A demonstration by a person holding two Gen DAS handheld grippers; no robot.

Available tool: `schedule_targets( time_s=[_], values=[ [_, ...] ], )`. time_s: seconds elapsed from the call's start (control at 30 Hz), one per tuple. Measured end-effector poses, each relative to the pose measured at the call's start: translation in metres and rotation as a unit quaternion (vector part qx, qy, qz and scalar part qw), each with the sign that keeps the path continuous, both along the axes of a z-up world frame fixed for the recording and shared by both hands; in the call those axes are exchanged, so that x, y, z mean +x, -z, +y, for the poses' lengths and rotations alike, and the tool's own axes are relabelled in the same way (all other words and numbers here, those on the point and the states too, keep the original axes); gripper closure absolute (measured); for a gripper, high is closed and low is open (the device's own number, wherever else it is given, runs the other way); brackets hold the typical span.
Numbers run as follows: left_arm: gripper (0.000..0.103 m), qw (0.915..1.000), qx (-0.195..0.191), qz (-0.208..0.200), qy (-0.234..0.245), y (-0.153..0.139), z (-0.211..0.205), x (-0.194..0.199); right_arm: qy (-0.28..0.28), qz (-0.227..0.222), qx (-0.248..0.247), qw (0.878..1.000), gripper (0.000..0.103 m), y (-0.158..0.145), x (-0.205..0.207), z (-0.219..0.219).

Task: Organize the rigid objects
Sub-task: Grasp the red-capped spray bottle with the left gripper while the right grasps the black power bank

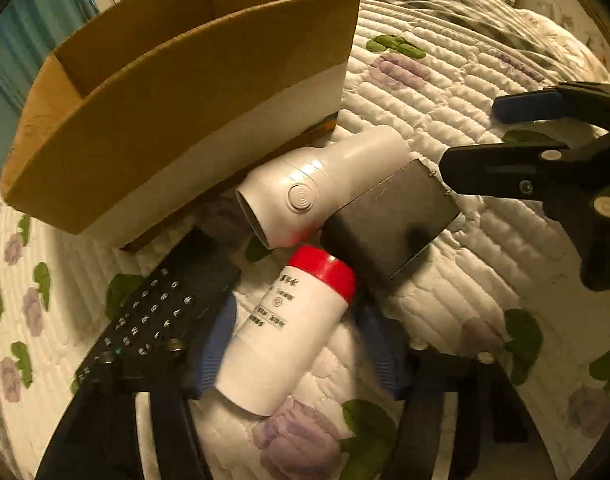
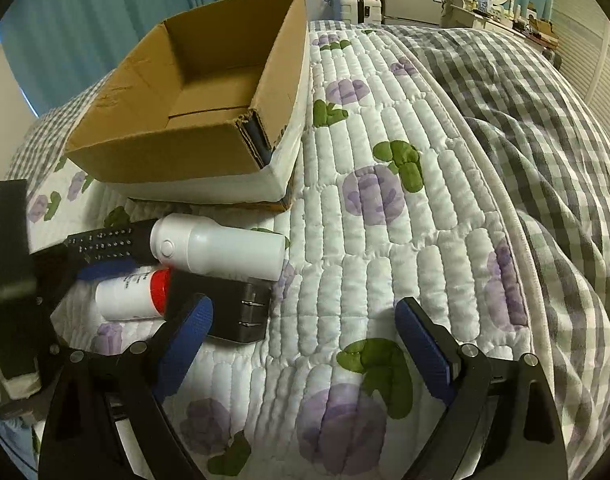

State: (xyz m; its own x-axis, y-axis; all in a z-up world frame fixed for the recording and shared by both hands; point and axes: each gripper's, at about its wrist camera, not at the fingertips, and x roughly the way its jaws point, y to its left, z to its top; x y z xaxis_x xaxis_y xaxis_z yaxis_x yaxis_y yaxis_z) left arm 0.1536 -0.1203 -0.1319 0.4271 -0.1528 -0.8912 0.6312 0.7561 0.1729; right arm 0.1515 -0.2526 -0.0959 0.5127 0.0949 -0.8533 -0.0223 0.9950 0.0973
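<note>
Left gripper straddled the bottle, jaws apart on both flanks; pad contact could not be confirmed. Right gripper was spread wide, holding nothing, over bare quilt.

Bottle lay on its side at 6 o'clock of the box, cap touching the dryer and adapter; remote at its 9 o'clock.

Risks, as judged:
- round bottle rolling on the soft quilt as the jaws close
- left pad snagging the remote
- lift nudging the dryer
</note>
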Motion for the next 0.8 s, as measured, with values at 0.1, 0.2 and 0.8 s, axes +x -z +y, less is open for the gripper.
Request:
schedule_targets(
  time_s=[0.1, 0.2, 0.8],
  values=[
    [0.054, 0.9998, -0.014, 0.003, -0.017, -0.004, 0.004, 0.0, -0.001, 0.0, 0.0, 1.0, 0.01, 0.0, 0.001, 0.0],
    [0.062, 0.998, -0.037, 0.001, -0.05, -0.013, 0.017, -0.004, -0.001, -0.003, 0.004, 1.0, 0.01, 0.001, 0.001, 0.0],
    [0.066, 0.9713, -0.111, -0.033, -0.207, -0.057, 0.072, 0.0, -0.047, 0.029, 0.007, 0.998, 0.01, -0.002, 0.011, 0.052]
  ],
)
